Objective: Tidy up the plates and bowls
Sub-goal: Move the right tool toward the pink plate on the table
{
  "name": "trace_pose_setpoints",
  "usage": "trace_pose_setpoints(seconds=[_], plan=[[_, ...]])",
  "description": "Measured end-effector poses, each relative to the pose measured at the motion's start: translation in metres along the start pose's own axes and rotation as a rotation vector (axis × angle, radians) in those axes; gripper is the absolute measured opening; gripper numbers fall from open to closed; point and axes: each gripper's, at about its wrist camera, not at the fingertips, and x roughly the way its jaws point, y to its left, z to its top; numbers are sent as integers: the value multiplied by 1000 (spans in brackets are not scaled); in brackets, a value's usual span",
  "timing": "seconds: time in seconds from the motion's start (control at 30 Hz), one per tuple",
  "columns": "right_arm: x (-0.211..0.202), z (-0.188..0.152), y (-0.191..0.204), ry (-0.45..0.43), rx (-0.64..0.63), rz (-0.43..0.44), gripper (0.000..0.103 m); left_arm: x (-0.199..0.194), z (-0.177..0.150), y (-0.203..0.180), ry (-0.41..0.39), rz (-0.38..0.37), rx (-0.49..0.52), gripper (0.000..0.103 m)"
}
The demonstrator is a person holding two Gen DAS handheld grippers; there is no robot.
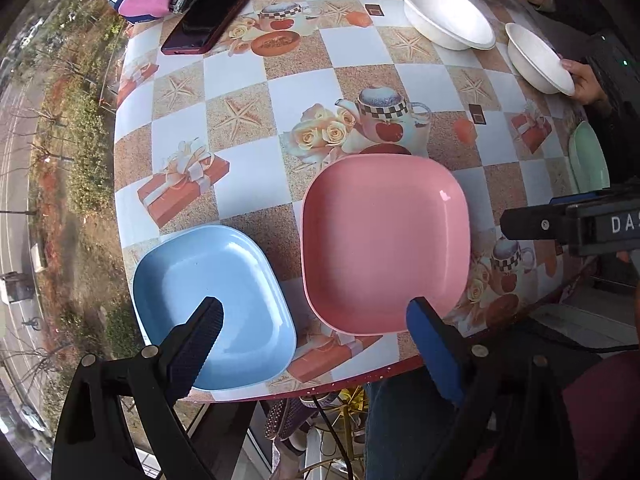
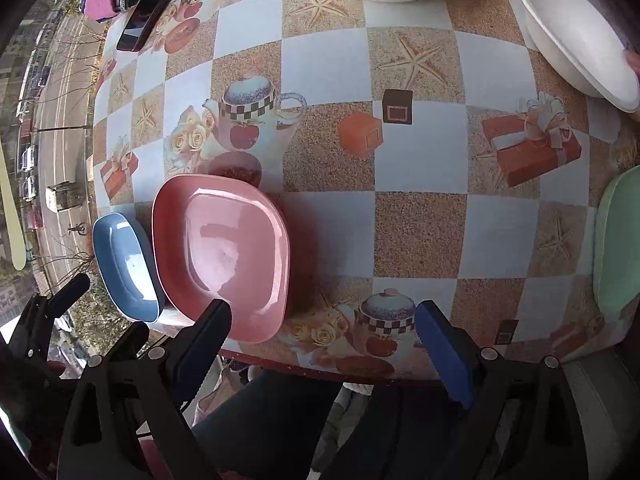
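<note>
**Plainly, both tongs are empty, and the plates lie at the near edge**

Nearest you, both pairs of tongs hover over the near rim of the worktop (image 1: 248,160) with nothing between their pads. Your left tongs (image 1: 316,320) stand spread wide, one finger over the blue plate (image 1: 216,304), the other over the near corner of the pink plate (image 1: 384,240). Your right tongs (image 2: 324,328) are just as wide apart and empty, with their left finger above the pink plate's near edge.

The two plates lie flat and side by side at the worktop's near-left corner, very close together; from the right wrist view the blue one (image 2: 124,268) seems to touch or slip under the pink rim (image 2: 224,256), though you cannot be sure. Both look like stiff, glossy plastic, so they should be light but slippery. Take one by its raised rim, one pad inside and one outside, and squeeze firmly. The blue plate overhangs the worktop edge, so a nudge could tip it off.

Off to the right, a green plate (image 2: 618,240) sits at the worktop's edge, well apart from the others.

Farther back lie three white bowls (image 1: 444,12). They look like thin moulded paper, so they should be very light and easily crushed, and a gentle pinch on the lip should do. A hand (image 1: 586,80) rests on one of them.
</note>
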Motion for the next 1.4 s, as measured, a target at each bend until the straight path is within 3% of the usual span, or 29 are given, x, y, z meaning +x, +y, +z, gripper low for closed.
trace_pose_setpoints(seconds=[0.33,0.57,0.9,1.03,1.13,1.4], plan=[[9,-3,-13,37,83,0,94,2,4,10,-22,35,-20,95],[14,-3,-9,32,65,-8,94,4,2,13,-38,30,-32,95],[45,-3,5,48,43,-59,94,20,14,-3,-33,52,27,95],[66,0,17,40,-23,-114,94,21,16,-3,-29,71,27,95],[77,-1,23,34,-76,-218,94,23,12,-5,-17,80,42,95],[58,-15,-2,-27,-130,-429,94,33,8,-23,7,32,47,95]])
